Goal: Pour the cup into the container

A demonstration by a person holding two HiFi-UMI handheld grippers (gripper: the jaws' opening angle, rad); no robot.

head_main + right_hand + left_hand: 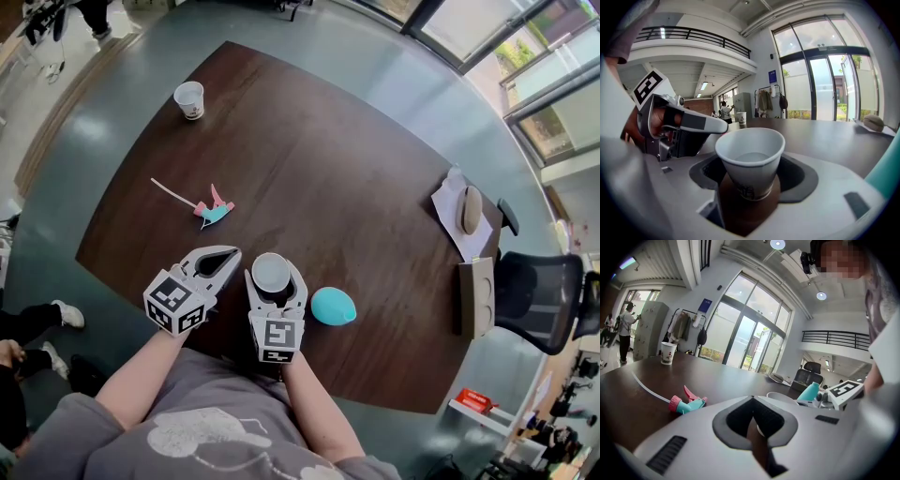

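A white paper cup (270, 271) stands upright on the dark table (347, 178) near its front edge. My right gripper (274, 260) is open with its jaws on either side of the cup (751, 154), and a little space shows between pads and cup wall. A pale level of clear liquid shows inside the cup. The teal rounded container (333, 306) lies just right of that gripper and fills the right edge (887, 173) of the right gripper view. My left gripper (229, 254) sits just left of the cup, shut and empty (752, 398).
A teal and pink spray head (214, 211) with a thin white tube lies beyond the left gripper. A second paper cup (189, 99) stands at the far left corner. Papers with a rounded tan object (468, 209) and a box (476, 295) are at the right edge, beside an office chair (534, 291).
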